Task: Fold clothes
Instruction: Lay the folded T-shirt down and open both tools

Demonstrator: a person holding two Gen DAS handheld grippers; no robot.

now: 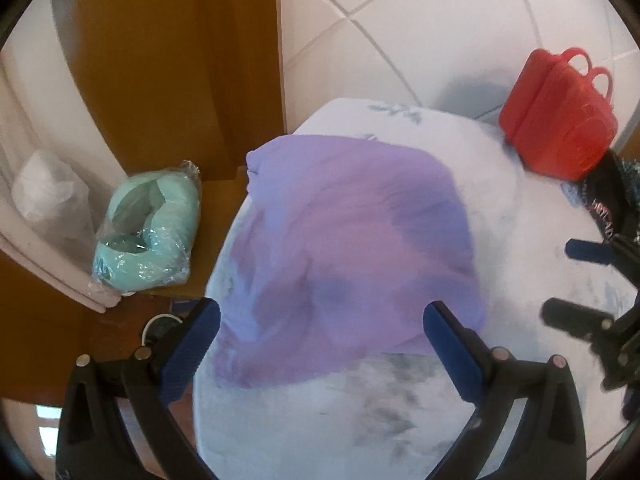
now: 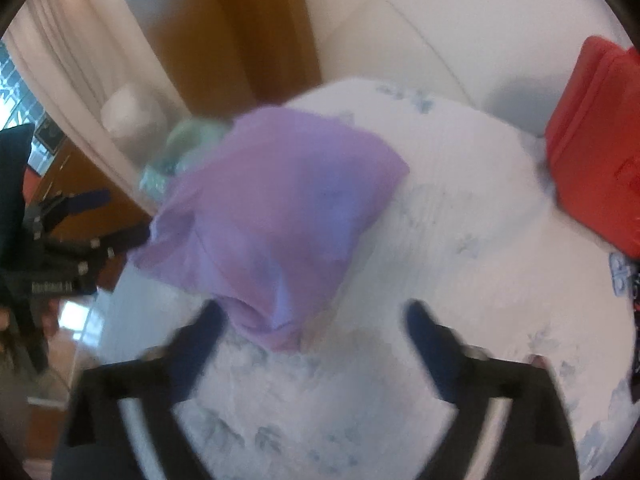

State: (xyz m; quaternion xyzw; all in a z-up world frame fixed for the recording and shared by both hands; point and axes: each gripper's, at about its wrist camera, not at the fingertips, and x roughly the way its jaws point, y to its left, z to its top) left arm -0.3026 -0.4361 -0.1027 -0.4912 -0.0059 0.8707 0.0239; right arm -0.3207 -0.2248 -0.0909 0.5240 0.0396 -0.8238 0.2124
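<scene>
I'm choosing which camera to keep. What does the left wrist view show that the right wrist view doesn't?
Left wrist only: the red case's handles and the teal wrapped item, sharp. Right wrist only: a window at far left, and the left hand-held gripper from the side. Both: the purple garment on the floral cover, the red case, and open jaws holding nothing.

Left tongs [image 1: 322, 318] gape empty above the purple garment [image 1: 352, 256] on the bedspread [image 1: 520, 216].
</scene>
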